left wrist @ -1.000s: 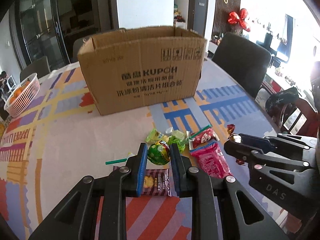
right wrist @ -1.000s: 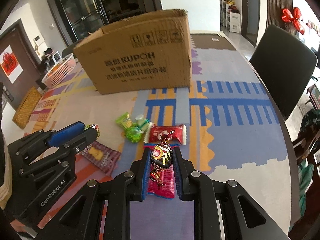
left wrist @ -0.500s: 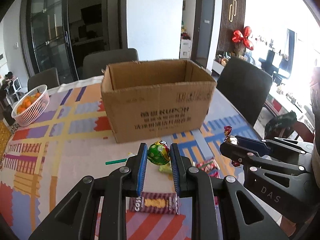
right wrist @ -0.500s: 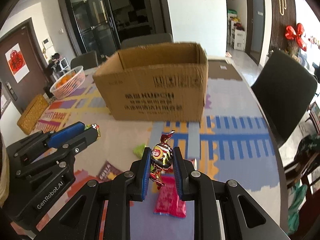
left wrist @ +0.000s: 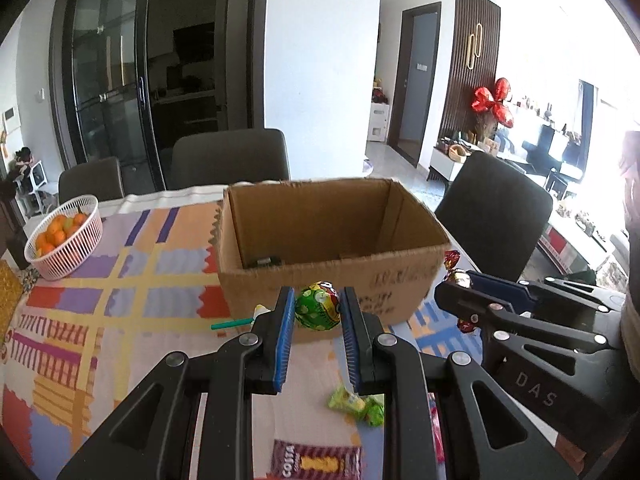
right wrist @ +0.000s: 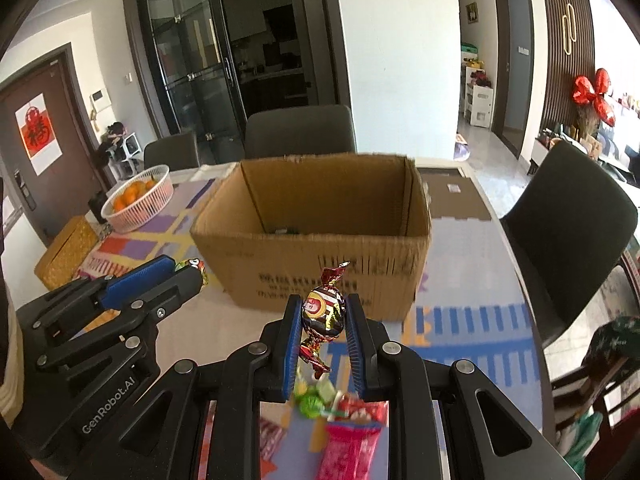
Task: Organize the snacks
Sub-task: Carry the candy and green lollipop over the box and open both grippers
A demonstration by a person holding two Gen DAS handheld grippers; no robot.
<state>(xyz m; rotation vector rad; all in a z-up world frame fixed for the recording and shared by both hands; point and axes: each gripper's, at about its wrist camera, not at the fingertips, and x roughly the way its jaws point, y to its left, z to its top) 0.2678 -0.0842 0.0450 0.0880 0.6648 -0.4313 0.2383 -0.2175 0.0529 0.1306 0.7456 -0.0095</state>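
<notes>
Before corrugated cardboard box [left wrist: 332, 240], both tools [left wrist: 317, 312] [right wrist: 323, 316] pinch round foil sweets

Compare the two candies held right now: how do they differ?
The green lollipop in the left tool is a round green ball on a green stick; the twist-wrapped candy in the right tool is dark foil with red twisted ends, no stick. Both are clamped, raised before the cardboard box.

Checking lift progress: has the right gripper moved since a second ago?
Yes. The right gripper, shut on the foil candy, has risen toward the cardboard box, whose inside now shows.
</notes>
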